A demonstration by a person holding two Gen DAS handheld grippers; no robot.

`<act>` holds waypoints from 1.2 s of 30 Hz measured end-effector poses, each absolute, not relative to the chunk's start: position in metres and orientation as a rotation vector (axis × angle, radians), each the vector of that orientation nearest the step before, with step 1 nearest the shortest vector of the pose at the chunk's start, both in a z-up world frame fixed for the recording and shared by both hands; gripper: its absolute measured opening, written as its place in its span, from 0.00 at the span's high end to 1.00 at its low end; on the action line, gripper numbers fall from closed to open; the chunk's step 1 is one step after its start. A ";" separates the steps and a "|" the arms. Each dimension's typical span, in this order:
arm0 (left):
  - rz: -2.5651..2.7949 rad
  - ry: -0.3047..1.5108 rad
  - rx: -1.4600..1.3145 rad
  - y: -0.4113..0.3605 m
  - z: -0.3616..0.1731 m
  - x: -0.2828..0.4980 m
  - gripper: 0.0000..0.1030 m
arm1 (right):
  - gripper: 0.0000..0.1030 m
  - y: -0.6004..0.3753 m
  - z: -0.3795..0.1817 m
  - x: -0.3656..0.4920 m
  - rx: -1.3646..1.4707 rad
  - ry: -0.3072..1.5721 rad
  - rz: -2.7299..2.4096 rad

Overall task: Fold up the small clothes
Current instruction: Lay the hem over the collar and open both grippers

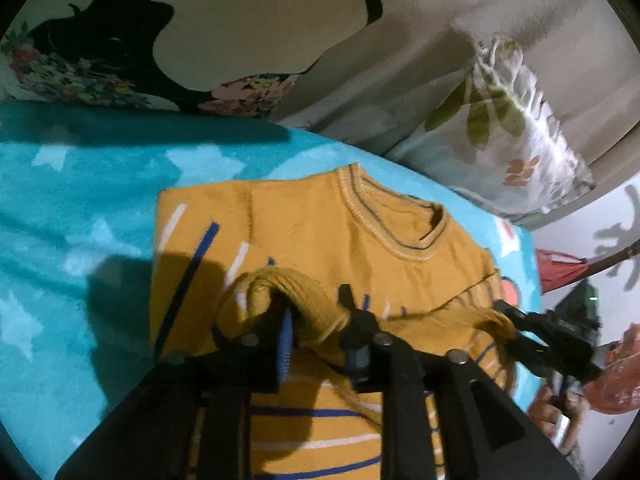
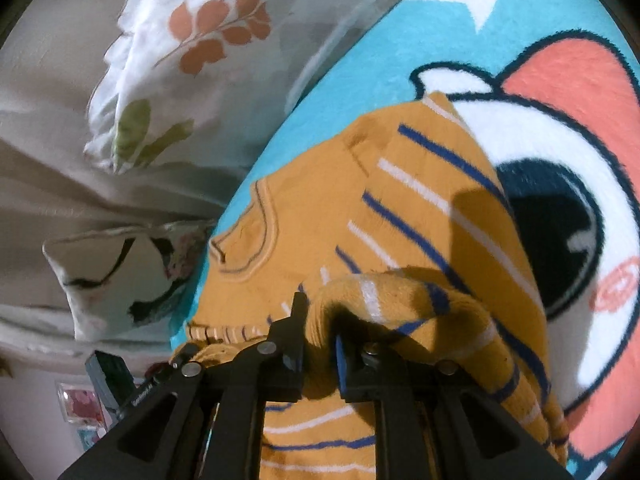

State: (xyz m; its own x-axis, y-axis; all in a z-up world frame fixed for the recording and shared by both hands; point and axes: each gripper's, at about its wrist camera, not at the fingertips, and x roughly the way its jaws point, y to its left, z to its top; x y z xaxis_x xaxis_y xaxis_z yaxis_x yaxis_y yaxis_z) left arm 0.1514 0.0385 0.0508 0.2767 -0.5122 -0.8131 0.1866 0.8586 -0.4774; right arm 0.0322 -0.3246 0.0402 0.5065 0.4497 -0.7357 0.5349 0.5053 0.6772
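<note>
A mustard sweater point(image 1: 320, 232) with blue and white stripes lies on a turquoise blanket point(image 1: 80, 200), its collar pointing away from me. Its lower hem is brought up over the chest in a thick fold. My left gripper point(image 1: 318, 324) straddles one end of that fold, jaws slightly apart with the cloth loose between them. My right gripper point(image 2: 320, 332) straddles the other end of the fold on the sweater point(image 2: 320, 208), a dark gap showing beside its blue pad. The right gripper point(image 1: 520, 328) also shows in the left wrist view, at the hem's far end.
A white leaf-print pillow point(image 1: 508, 128) and a black floral cushion point(image 1: 100, 60) lie beyond the blanket against beige bedding. The blanket point(image 2: 400, 32) carries a big cartoon face to the sweater's right. A person's hand point(image 1: 560, 412) holds the right tool. The bed edge runs at the right.
</note>
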 end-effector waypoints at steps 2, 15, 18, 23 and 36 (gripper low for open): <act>-0.487 1.189 -0.345 0.043 0.055 0.152 0.53 | 0.70 -0.332 0.035 0.035 1.151 1.079 -0.087; -0.366 1.191 -0.249 0.079 0.069 0.127 0.36 | 0.43 -0.342 0.072 0.044 1.007 1.082 -0.068; -0.343 1.220 -0.164 0.088 0.060 0.106 0.36 | 0.41 -0.336 0.091 0.019 0.805 1.154 -0.081; -0.420 1.271 -0.148 0.098 0.040 0.068 0.36 | 0.40 -0.323 0.089 -0.039 0.591 1.254 -0.147; -0.217 1.308 0.059 0.092 0.037 0.061 0.59 | 0.80 -0.302 0.054 -0.055 0.370 1.405 -0.211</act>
